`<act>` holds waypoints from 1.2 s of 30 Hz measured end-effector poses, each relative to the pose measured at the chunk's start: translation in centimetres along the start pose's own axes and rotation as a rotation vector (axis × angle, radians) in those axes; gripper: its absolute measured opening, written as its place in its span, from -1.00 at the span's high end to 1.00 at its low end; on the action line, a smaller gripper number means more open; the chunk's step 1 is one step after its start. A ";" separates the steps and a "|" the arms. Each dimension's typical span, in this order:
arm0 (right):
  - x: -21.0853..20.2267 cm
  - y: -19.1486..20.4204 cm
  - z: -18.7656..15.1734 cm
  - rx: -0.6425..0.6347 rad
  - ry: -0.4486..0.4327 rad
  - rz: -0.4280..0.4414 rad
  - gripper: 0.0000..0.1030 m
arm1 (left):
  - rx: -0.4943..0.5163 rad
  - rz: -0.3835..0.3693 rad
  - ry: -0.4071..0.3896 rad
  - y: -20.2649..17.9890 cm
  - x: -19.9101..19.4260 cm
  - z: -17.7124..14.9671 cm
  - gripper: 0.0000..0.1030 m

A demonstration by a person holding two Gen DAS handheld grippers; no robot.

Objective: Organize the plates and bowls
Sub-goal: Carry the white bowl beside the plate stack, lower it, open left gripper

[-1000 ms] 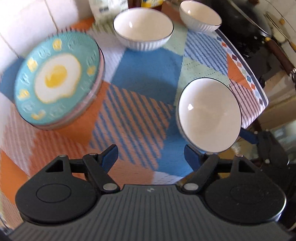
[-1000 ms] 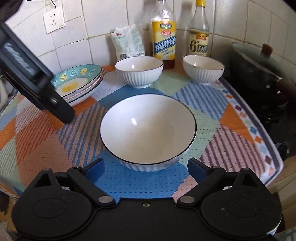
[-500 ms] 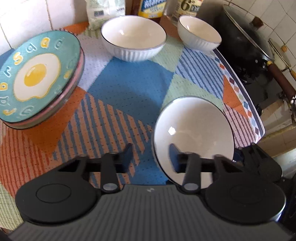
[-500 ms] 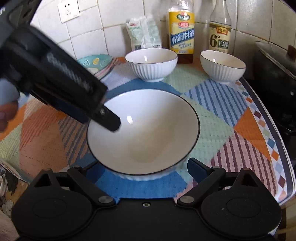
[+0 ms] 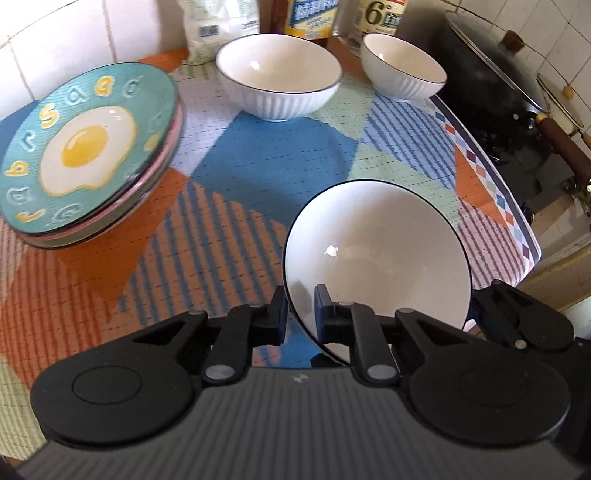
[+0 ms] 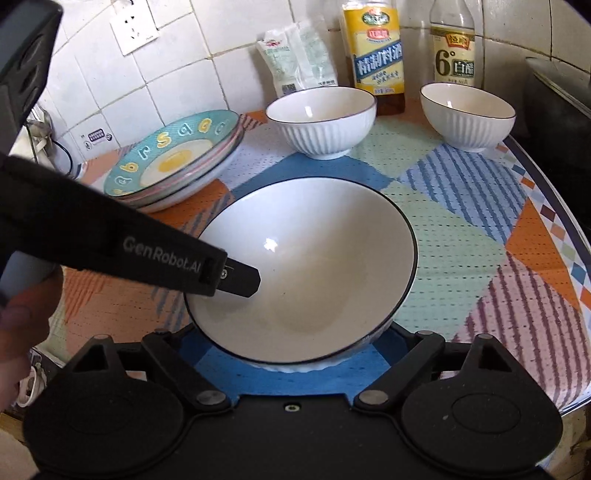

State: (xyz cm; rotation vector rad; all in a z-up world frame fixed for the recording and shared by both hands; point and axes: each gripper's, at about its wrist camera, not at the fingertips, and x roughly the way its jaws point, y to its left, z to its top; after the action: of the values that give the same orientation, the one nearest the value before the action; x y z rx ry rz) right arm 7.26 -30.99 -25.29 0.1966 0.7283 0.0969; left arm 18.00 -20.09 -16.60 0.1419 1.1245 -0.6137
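Covering the whole counter is a patchwork mat (image 6: 461, 236), with stacked egg plates (image 5: 85, 151) upper left, two bowls (image 5: 279, 79) up top, and the big bowl (image 5: 376, 254) lower centre, its rim pinched by the left gripper (image 5: 301, 317) while the right gripper (image 6: 295, 354) is closing around it, pads not visibly touching.

Bottle tops (image 5: 380, 14) cut off – pot (image 6: 561, 122) partly out of frame
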 end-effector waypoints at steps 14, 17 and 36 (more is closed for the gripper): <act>1.3 8.0 0.8 -0.138 -0.025 0.061 -0.76 | -0.026 0.064 -0.008 7.3 -4.3 -3.1 0.73; 1.7 9.9 0.9 -0.156 -0.026 0.072 -0.76 | -0.020 0.087 -0.004 8.7 -4.8 -3.4 0.73; 3.0 13.8 -0.5 -0.029 -0.010 -0.019 -0.77 | 0.120 -0.056 0.130 13.4 -5.0 -1.8 0.52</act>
State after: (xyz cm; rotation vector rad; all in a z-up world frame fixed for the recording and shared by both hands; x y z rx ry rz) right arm 8.88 -16.98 -24.75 0.1620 0.7178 0.0885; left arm 22.13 -6.32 -15.60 0.2567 1.2202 -0.7300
